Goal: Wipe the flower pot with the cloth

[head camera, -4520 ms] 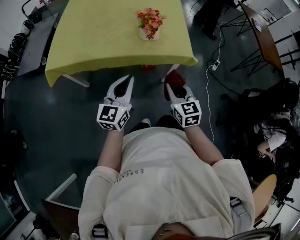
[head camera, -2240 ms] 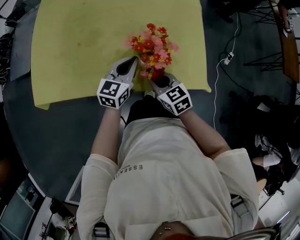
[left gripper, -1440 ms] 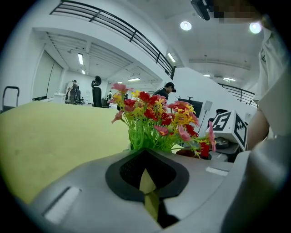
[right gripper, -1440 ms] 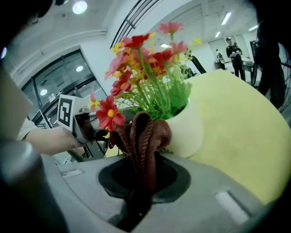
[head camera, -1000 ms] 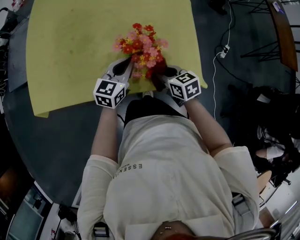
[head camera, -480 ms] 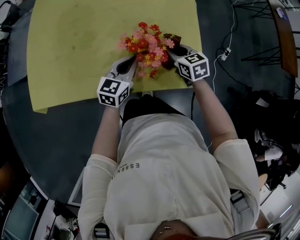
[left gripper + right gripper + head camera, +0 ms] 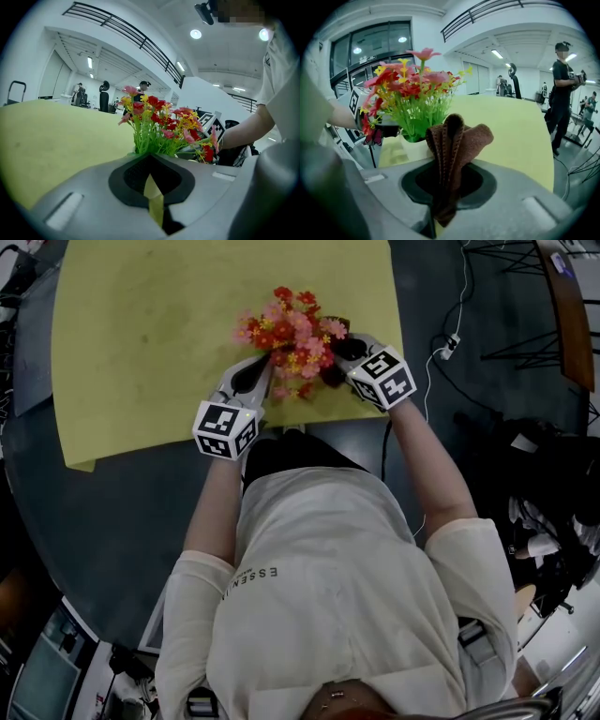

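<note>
While the flower pot is hidden in the head view beneath its own bunch of red, pink and yellow flowers (image 7: pixel 291 332), it is shown plainly in the right gripper view. There the flower pot (image 7: pixel 414 149) is seen as a pale, cream-coloured vessel, standing upright on the yellow table (image 7: pixel 141 334) beneath it.

The left gripper (image 7: pixel 263 363) is held at the pot's left side. Its jaws are pressed together in the left gripper view, and nothing is caught between them. Its tip is set close under the green stems rising from the pot. Contact with the pot cannot be confirmed, since the pot's wall is masked there by the gripper body.

The right gripper (image 7: pixel 337 351) is held at the pot's right side. Its jaws are clamped on a folded brown cloth (image 7: pixel 457 138), whose upper folds stand above the jaw tips. The cloth is presented just beside the pot's wall and appears to lie against it, though the meeting point is not clearly shown. The marker cubes of both grippers are placed on the person's side of the pot.
</note>
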A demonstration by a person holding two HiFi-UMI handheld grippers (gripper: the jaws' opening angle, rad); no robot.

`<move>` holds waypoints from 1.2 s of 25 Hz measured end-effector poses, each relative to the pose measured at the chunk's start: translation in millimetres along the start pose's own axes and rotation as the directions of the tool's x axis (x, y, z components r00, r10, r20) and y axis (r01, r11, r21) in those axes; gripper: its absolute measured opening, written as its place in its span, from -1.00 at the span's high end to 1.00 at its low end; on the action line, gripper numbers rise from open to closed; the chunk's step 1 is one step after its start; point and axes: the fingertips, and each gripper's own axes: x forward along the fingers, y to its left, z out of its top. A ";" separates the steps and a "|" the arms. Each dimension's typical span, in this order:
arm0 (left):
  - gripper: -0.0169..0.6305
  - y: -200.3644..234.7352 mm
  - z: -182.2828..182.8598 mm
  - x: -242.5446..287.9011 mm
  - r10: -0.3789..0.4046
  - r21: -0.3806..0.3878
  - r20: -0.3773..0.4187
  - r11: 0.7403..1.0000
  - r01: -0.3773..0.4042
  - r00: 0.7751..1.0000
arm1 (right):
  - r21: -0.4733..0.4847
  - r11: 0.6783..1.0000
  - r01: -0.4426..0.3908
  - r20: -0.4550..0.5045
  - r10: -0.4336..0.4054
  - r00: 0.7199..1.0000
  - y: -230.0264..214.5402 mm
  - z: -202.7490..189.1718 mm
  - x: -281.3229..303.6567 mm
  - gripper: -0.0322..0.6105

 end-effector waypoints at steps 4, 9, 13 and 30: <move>0.91 0.1 -0.4 -0.2 0.005 -0.011 0.003 1.000 -0.005 1.000 | 0.020 0.999 -0.033 0.005 0.033 0.999 12.7 -10.6 -8.7 0.75; 0.91 0.8 -0.6 0.4 0.017 -0.025 -0.007 1.000 -0.017 1.000 | 0.072 0.995 -0.073 0.036 0.070 0.997 28.5 -23.4 -15.7 0.75; 0.91 1.2 -1.7 0.8 0.029 -0.031 -0.020 0.999 -0.029 0.999 | 0.061 0.989 -0.131 0.027 0.130 0.991 45.2 -32.0 -23.9 0.75; 0.91 7.2 -0.4 8.6 0.096 -0.111 -0.093 0.988 -0.106 0.991 | -0.051 0.990 -0.128 0.064 0.131 0.989 -30.9 43.7 -14.7 0.75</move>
